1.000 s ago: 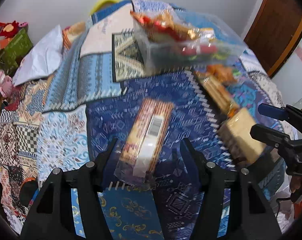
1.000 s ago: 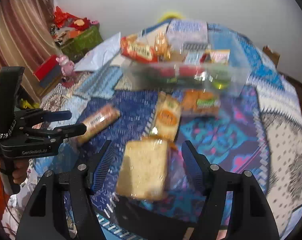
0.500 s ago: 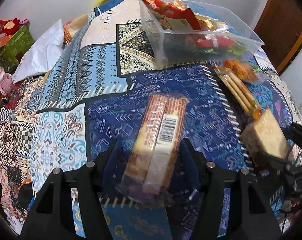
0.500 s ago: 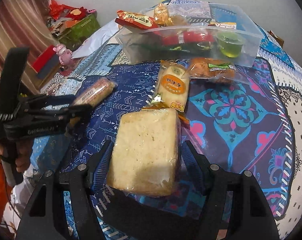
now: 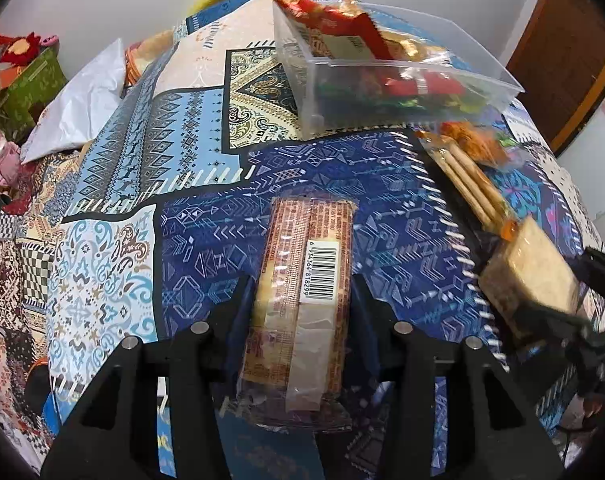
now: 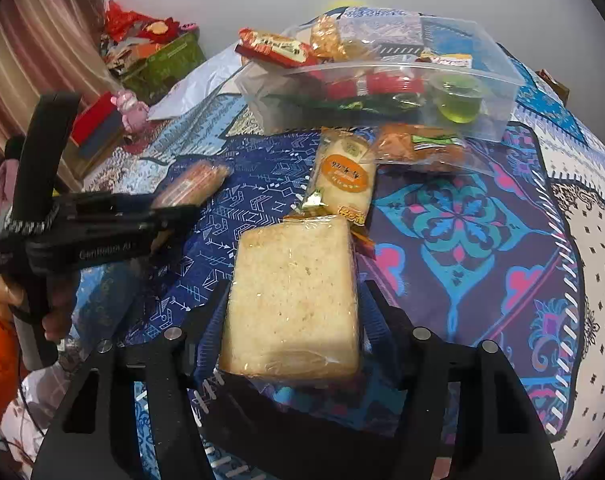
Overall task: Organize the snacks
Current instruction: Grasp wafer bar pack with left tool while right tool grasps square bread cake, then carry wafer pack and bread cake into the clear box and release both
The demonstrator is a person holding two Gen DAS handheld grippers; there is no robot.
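Left wrist view. Left gripper (image 5: 302, 300) had its fingers pressed against both long sides of the biscuit pack (image 5: 302, 300), barcode side up; it read as clamped on the pack. Whether the pack was lifted off the quilt (image 5: 206, 232) could not be told. The clear bin (image 5: 382, 68) stood ahead and a little right, already holding red and gold wrappers. To do this step well, in my judgement: keep the squeeze light so the biscuits do not crack, hold the pack level, lift it over the near wall of the bin and let go low over a bare patch.

Right wrist view. Right gripper (image 6: 290, 304) had both fingers against the sides of the wrapped cake slice (image 6: 294, 296), clamped on it in like manner. The slice looked soft, so a gentle grip seemed wise. A small cake packet (image 6: 342, 180) lay just beyond the slice's far edge, and an orange snack bag (image 6: 418, 148) beside that, near the bin's front wall. Both remained on the quilt, outside the bin. The bin sat straight ahead, well apart from the gripper, with a green jelly cup (image 6: 458, 100) at its right end.
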